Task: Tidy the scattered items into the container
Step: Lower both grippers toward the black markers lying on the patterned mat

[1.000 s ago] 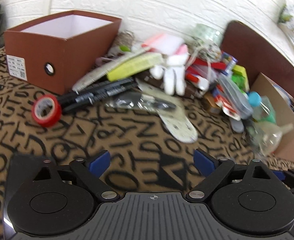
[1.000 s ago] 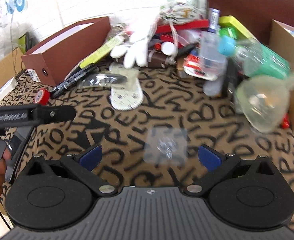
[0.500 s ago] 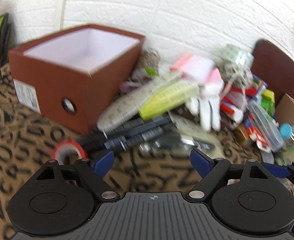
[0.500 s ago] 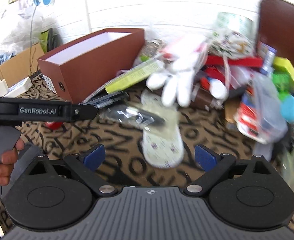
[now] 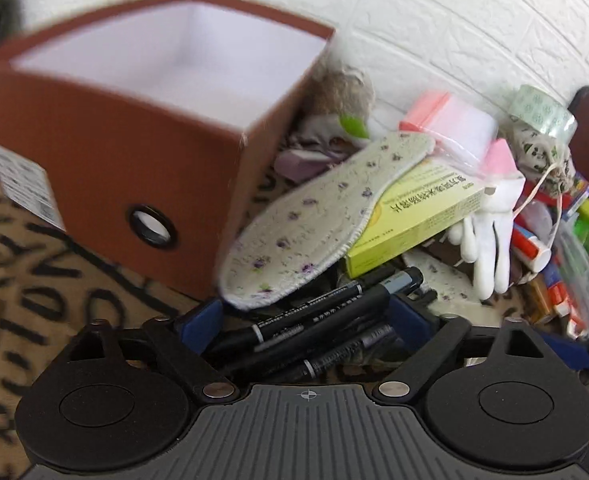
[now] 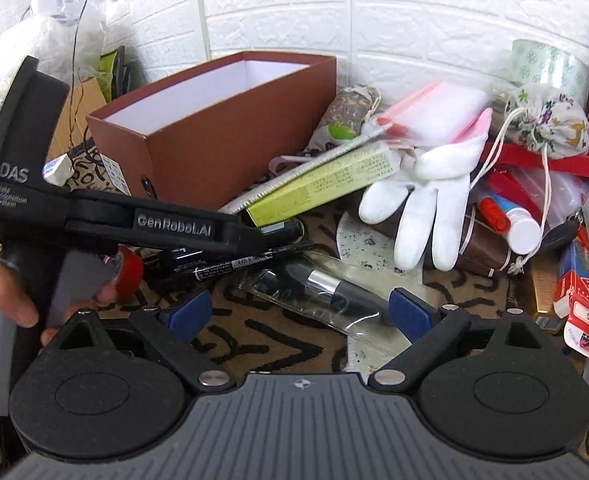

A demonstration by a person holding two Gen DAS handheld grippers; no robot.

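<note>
1. Readable writing: the left gripper [image 6: 230,236], seen from the side in the right wrist view, carries "GenRobot.AI" on its arm and "DAS" on its upright plate, with smaller lines beneath that are too fine to read. The yellow-green carton [image 5: 418,216] has rows of printed characters, and the black markers [image 5: 318,320] have white print along their barrels; neither can be made out.
2. A white label [image 5: 22,184] with small print sits on the left side of the brown box [image 5: 106,160]; a round black-rimmed hole is in the box's front.
3. The brown box stands at the upper left of the left wrist view, open at the top, with a white lining. Nothing shows inside it.
4. Just right of the box a flowered insole [image 5: 318,216] leans across the carton, its lower end over the markers. A white glove [image 6: 426,208] lies right of these, near a flowered pouch [image 6: 550,120] and a roll of patterned tape [image 6: 546,68].
5. The left gripper's fingers [image 5: 202,320] stand apart on either side of the markers; the pads do not press on them.
6. The right gripper [image 6: 300,312] has its fingers spread wide, with a clear packet holding a dark tube [image 6: 326,288] between them, not pressed.
7. A red tape roll [image 6: 128,268] lies behind the left gripper's handle, which a hand [image 6: 2,300] holds.
8. Open patterned cloth [image 6: 254,336] shows only in the lower middle.
</note>
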